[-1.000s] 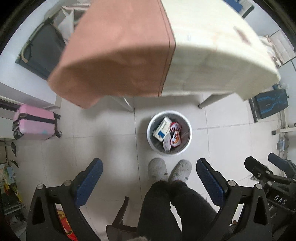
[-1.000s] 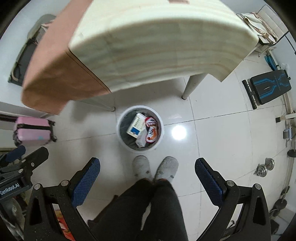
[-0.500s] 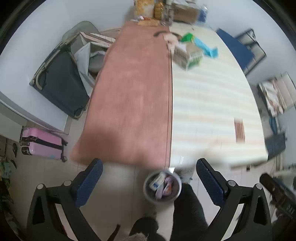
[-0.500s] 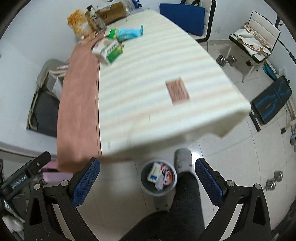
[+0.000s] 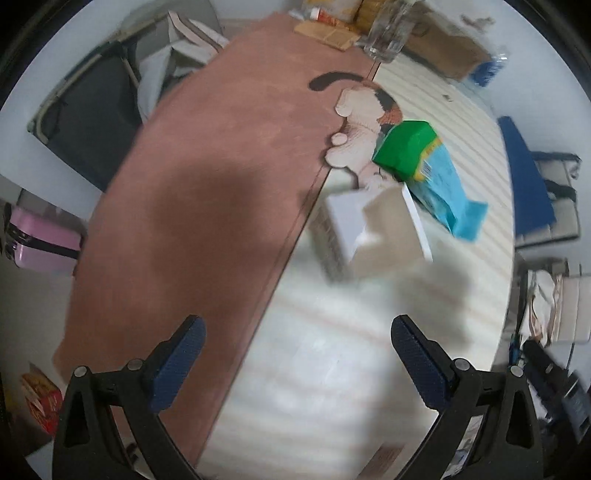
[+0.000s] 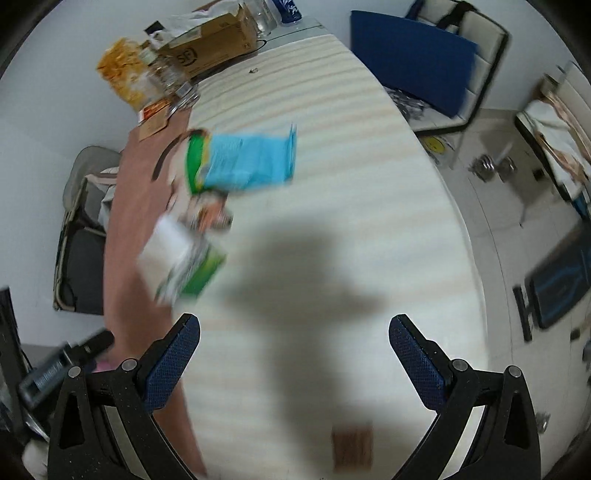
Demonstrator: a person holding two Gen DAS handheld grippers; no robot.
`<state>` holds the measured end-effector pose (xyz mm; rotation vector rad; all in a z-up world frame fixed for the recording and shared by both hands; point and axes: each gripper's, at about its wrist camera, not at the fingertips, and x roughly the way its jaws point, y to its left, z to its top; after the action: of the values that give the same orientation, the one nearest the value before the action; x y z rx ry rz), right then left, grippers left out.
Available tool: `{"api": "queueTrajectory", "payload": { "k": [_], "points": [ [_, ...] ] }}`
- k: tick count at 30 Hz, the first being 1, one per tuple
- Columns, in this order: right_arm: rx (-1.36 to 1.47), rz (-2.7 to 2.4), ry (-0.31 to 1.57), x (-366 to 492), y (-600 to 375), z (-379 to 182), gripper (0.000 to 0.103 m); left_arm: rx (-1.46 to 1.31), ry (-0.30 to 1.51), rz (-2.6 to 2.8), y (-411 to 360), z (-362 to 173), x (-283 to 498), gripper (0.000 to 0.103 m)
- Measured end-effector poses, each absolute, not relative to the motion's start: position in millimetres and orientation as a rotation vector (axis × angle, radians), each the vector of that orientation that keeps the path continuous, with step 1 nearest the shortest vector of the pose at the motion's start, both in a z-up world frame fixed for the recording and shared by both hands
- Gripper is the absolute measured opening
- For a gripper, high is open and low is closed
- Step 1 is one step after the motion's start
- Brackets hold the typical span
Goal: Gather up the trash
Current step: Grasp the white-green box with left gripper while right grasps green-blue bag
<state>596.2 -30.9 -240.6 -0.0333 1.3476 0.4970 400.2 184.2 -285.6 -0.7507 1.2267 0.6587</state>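
A pink suitcase (image 5: 40, 242) stands on the floor left of the table; a dark folding cot (image 5: 85, 122) leans against the wall beyond it; a clear glass jar (image 5: 388, 35) and a brown cardboard box (image 6: 214, 44) sit at the table's far end; a blue cushion (image 6: 410, 70) rests on a chair (image 6: 480, 40); 2 dumbbells (image 6: 495, 168) lie on the tiled floor (image 6: 491, 221).
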Motion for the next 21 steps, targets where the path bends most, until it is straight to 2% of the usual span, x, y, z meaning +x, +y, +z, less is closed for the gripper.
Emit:
{"api": "queueTrajectory", "payload": {
  "k": [4, 6, 8, 9, 10, 13, 21],
  "points": [
    [-0.051, 0.540, 1.374, 673, 12, -274, 0.103, -0.792, 1.292, 0.674, 202, -326, 444, 0.080],
    [-0.137, 0.597, 1.363, 691, 40, -286, 0.103, -0.811, 1.310, 0.679, 208, -341, 459, 0.065],
    [-0.290, 0.695, 1.351, 702, 76, -294, 0.103, -0.827, 1.323, 0.680, 212, -349, 465, 0.037],
    [-0.389, 0.755, 1.334, 704, 95, -298, 0.103, -0.820, 1.327, 0.677, 213, -352, 465, 0.028],
    [-0.484, 0.804, 1.311, 705, 113, -302, 0.103, -0.804, 1.332, 0.686, 214, -354, 465, 0.012],
    [-0.751, 0.898, 1.229, 698, 154, -310, 0.103, -0.742, 1.335, 0.741, 220, -354, 458, 0.004],
    [-1.100, 1.173, 1.242, 681, 221, -344, 0.103, -0.724, 1.313, 0.849, 240, -348, 434, 0.002]
  ]
}}
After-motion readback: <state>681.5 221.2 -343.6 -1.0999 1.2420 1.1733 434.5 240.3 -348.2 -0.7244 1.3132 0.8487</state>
